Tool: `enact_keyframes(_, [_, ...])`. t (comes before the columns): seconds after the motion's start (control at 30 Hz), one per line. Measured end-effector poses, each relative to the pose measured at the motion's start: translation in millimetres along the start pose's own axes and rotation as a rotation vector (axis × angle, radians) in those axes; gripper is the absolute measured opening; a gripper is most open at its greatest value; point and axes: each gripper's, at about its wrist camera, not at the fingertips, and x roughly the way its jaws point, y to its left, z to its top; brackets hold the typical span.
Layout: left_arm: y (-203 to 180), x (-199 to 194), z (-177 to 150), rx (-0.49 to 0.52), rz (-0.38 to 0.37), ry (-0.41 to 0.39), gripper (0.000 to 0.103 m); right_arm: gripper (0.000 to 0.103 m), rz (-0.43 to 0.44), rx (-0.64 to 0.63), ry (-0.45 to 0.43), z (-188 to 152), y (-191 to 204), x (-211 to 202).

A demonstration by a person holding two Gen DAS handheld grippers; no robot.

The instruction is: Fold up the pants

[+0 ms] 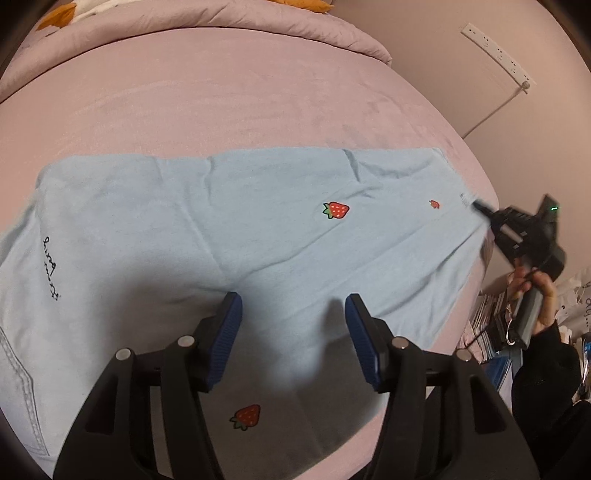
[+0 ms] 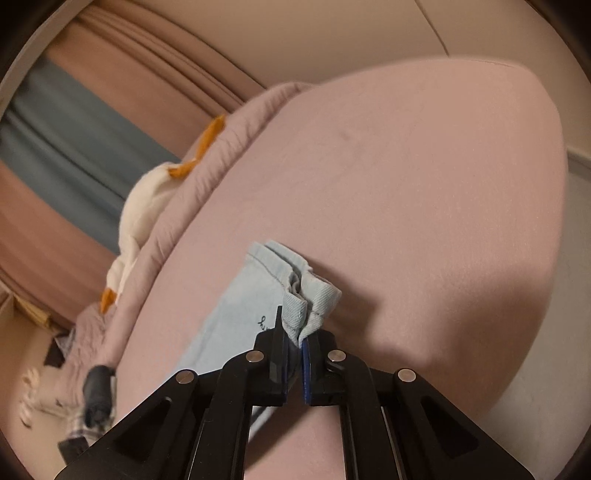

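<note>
Pants [image 1: 258,221] hem pinched between right jaws.

The pants [image 1: 229,221] were spread flat across the bed [image 1: 221,103], running left to right in the left wrist view, with a rolled-up blanket [image 1: 221,22] behind them along the far edge and a plush toy [image 2: 147,199] lying on that blanket. The left gripper [image 1: 293,317] hung over the near side of the pants, about mid-length, and the right gripper [image 1: 476,205] sat at their far right end by the bed's edge, pinching a bunched hem [image 2: 306,299]. Off past the bed's right side, a power strip [image 1: 496,51] was up on the wall [image 1: 424,44].
</note>
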Motion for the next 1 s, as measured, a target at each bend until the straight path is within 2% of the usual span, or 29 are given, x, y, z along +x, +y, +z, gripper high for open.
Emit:
enact_keyframes(0.07, [2,-1,-1,-0.014,-0.011,-0.004,0.058,0.005,-0.041,0.051,0.08,-6,-15,21])
enact_keyframes(0.13, [5,-1,-1,-0.039,-0.031,-0.006,0.058,0.005,-0.008,0.086,0.057,-8,-20,19])
enact_keyframes(0.2, [11,-6,0,-0.09,-0.066,-0.006,0.058,0.005,-0.031,0.046,0.039,-6,-8,13])
enact_keyframes(0.3, [19,-16,0,-0.162,-0.137,-0.018,0.058,0.005,-0.058,-0.172,-0.03,-6,47,-5])
enact_keyframes(0.37, [24,-26,-3,-0.213,-0.202,-0.04,0.058,0.005,-0.058,-0.399,-0.081,-17,104,-23])
enact_keyframes(0.4, [26,-31,-3,-0.24,-0.244,-0.05,0.058,0.005,-0.052,-0.471,-0.093,-24,123,-28])
enact_keyframes(0.5, [26,-42,-3,-0.285,-0.343,-0.082,0.058,0.005,0.021,-0.731,-0.106,-68,195,-42])
enact_keyframes(0.6, [28,-47,-4,-0.348,-0.493,-0.116,0.059,0.005,0.096,-0.881,-0.094,-115,234,-44])
enact_keyframes(0.67, [30,-45,-4,-0.406,-0.582,-0.131,0.065,0.005,0.131,-0.994,-0.083,-153,253,-43])
enact_keyframes(0.73, [41,-44,-8,-0.472,-0.571,-0.169,0.069,0.005,0.139,-1.113,-0.064,-190,265,-36])
enact_keyframes(0.8, [54,-37,-12,-0.53,-0.599,-0.162,0.069,0.009,0.091,-1.179,-0.057,-215,275,-20])
enact_keyframes(0.87, [67,-26,-19,-0.613,-0.664,-0.145,0.07,0.009,0.115,-1.182,-0.002,-227,273,-11])
enact_keyframes(1.0, [73,-20,-24,-0.65,-0.706,-0.143,0.069,0.009,0.12,-1.173,0.041,-236,272,-4])
